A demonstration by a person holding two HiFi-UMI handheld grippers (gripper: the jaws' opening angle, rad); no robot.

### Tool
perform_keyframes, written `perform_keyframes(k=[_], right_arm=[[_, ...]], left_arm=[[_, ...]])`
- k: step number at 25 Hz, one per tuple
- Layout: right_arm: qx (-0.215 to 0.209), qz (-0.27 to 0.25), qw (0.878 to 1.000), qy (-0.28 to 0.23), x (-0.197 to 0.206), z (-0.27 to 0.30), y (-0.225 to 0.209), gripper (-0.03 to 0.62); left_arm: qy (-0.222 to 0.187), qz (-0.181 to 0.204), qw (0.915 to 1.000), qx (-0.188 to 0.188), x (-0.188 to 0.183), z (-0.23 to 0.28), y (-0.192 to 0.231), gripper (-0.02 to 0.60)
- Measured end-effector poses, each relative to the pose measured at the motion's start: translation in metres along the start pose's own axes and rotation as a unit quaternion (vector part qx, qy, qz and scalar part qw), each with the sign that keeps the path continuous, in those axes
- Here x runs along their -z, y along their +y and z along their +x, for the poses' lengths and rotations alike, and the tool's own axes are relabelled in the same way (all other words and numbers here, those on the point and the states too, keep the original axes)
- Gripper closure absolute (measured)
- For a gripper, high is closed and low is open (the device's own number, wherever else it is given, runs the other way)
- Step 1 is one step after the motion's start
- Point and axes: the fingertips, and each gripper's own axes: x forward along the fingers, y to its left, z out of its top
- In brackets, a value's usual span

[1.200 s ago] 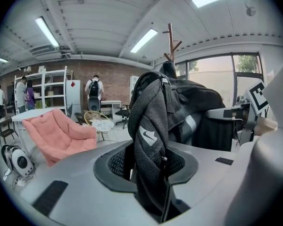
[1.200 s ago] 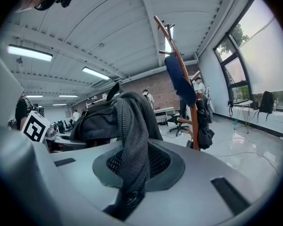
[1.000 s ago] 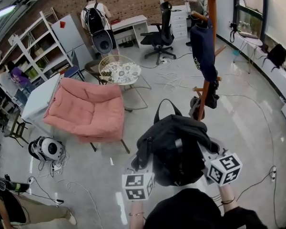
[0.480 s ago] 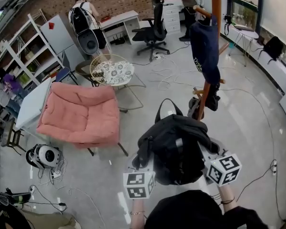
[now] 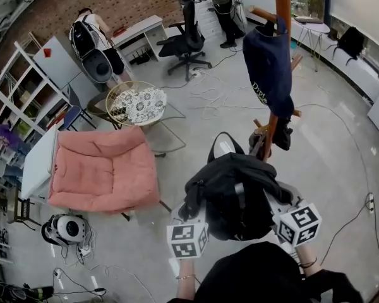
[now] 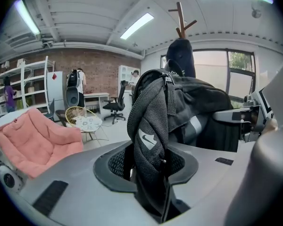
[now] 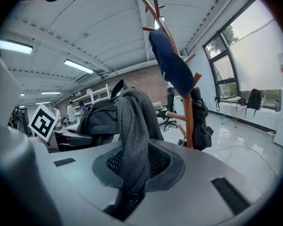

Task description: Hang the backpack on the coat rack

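Two tools carry the black backpack (image 5: 230, 194) between them, in the air in front of my chest, with the wooden coat rack (image 5: 270, 134) just beyond it. My left tool (image 6: 151, 182) is clamped, jaws about half closed, on a thick fold of mesh shoulder strap (image 6: 148, 121). My right tool (image 7: 129, 182) is pinched nearly shut on the other mesh strap (image 7: 132, 135). The bag's body bulges above and ahead of both tools, and its top carry loop (image 5: 222, 145) stands on the far side, toward the rack. I think the main risk is the soft mesh sliding out of a grip as I lift, most likely on the right, where only a thin band is held. That would drop one side and swing the bag into the pole. A navy garment (image 5: 268, 68) already drapes over one upper peg, and a small dark bag (image 5: 279, 131) hangs low on the rack, so I could snag either one or crowd an occupied peg. The loop is floppy and may miss the peg. Loose cables (image 5: 227, 103) lie on the floor ahead, a trip hazard as I step closer.
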Motion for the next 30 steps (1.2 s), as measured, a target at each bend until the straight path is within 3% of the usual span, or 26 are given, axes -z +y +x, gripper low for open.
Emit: perform_keyframes(k=[16,30], right_arm=[[0.089,0.037,0.995,0.0,0.002,0.033,-0.042,0.553],[0.192,0.089,0.977,-0.003,0.021,0.02,-0.065,0.553]], left_arm=[[0.03,0.059,0.9934,0.094,-0.029,0.094,0.006,0.439],[0.074,0.117,0.9728,0.186,-0.028,0.139,-0.019,0.439]])
